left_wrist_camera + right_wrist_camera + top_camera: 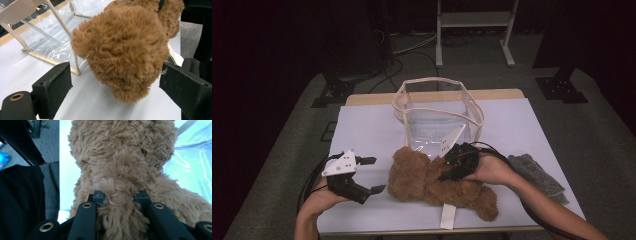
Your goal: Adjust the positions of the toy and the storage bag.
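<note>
A fluffy brown plush teddy bear [437, 182] lies on the pale lilac table cover [367, 130], near the front edge and just right of centre. Its long axis runs left to right, slanting slightly toward the near side — the round head [122, 50] points left, the legs point right and near. A white sewn-in label [448, 216] trails from its underside toward the near edge.

The right gripper [451, 172] comes in from the right and is clamped on the bear's body; in the right gripper view both black jaws sink into the fur [120, 195] on either side of a pinched tuft.

The left gripper [373, 175] rests on the table just left of the bear's head, its jaws spread wide and gripping nothing — the head sits beyond and between the two pads without touching them.

A clear plastic bag with cream fabric trim [438, 112] stands open just beyond the bear. A grey knitted cloth [539, 176] lies to the right.
</note>
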Motion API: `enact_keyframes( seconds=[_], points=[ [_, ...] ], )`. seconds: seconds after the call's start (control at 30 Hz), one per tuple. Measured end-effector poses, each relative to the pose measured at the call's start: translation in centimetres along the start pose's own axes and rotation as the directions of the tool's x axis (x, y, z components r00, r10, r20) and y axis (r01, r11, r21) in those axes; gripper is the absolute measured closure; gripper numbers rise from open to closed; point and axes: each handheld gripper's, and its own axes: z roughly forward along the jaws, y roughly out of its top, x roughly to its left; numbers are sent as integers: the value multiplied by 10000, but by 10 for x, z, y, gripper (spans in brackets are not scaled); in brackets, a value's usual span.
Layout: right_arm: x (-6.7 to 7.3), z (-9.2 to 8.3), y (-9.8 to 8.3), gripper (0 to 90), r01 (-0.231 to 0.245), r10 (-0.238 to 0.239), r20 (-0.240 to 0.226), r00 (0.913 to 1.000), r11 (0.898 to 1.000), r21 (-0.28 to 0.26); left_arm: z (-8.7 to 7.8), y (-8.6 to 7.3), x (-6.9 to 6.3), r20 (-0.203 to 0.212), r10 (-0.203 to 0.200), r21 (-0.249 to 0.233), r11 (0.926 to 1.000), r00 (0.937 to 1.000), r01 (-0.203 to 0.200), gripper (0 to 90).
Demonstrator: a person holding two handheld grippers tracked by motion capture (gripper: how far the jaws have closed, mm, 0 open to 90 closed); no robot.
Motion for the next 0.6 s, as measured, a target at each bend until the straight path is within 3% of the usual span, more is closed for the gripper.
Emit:
enact_keyframes(
  seconds=[0.6],
  points=[
    [8,-42,18,702,27,-20,185,9998,9992,-406,-12,-4,4,-254,-166,-327,9993,9995,158,96]
  ],
)
